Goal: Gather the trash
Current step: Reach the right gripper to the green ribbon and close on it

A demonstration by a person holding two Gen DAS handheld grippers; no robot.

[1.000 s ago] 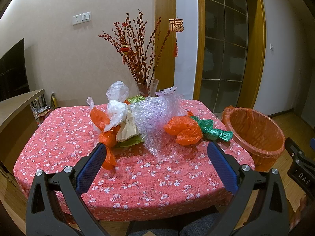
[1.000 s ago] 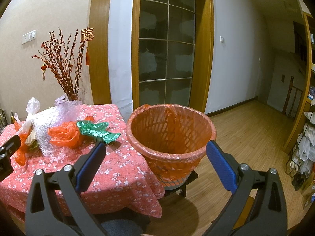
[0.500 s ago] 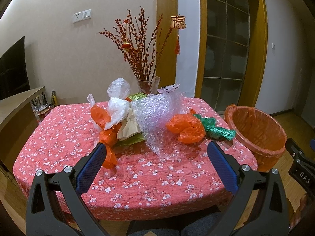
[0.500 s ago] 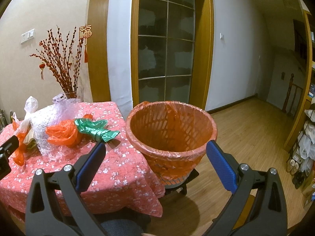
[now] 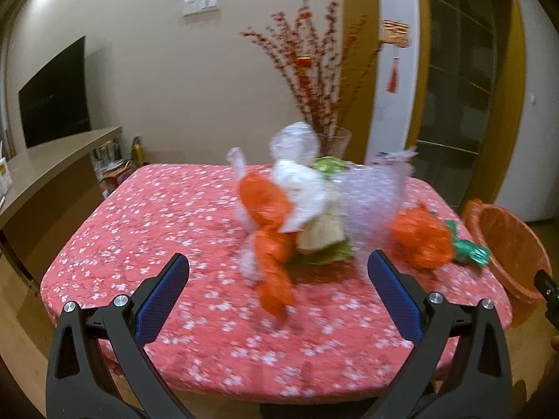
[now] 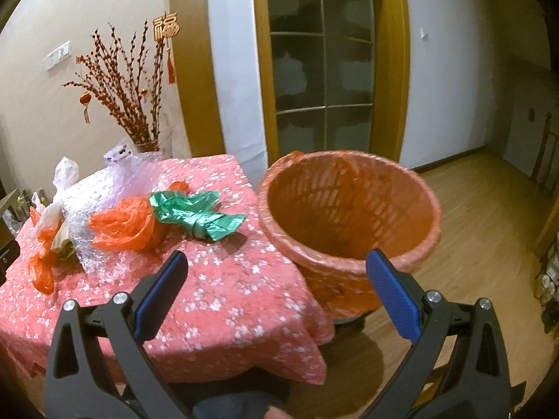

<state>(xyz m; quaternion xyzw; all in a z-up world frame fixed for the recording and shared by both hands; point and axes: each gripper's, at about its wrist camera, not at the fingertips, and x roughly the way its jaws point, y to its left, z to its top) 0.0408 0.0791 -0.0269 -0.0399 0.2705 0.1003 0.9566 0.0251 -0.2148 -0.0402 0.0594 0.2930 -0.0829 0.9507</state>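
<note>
Trash lies on the red flowered tablecloth [image 5: 167,223]: an orange and white bag bundle [image 5: 269,223], bubble wrap [image 5: 370,195], an orange bag [image 5: 419,237] and a green bag [image 5: 470,249]. In the right wrist view I see the orange bag [image 6: 125,225], the green bag [image 6: 195,214] and bubble wrap [image 6: 101,195]. An orange-lined basket [image 6: 349,216] stands beside the table's right edge. My left gripper [image 5: 277,265] is open and empty, just short of the bundle. My right gripper [image 6: 276,262] is open and empty, between table and basket.
A glass vase with red branches [image 5: 325,80] stands at the table's back. A wooden counter [image 5: 52,164] and dark screen [image 5: 52,90] are on the left. A glass door [image 6: 321,70] and wooden floor [image 6: 482,209] lie to the right.
The left gripper has swung left and moved closer to the orange and white bundle; its view is blurred. The right gripper has turned slightly toward the table. Both stay open.
</note>
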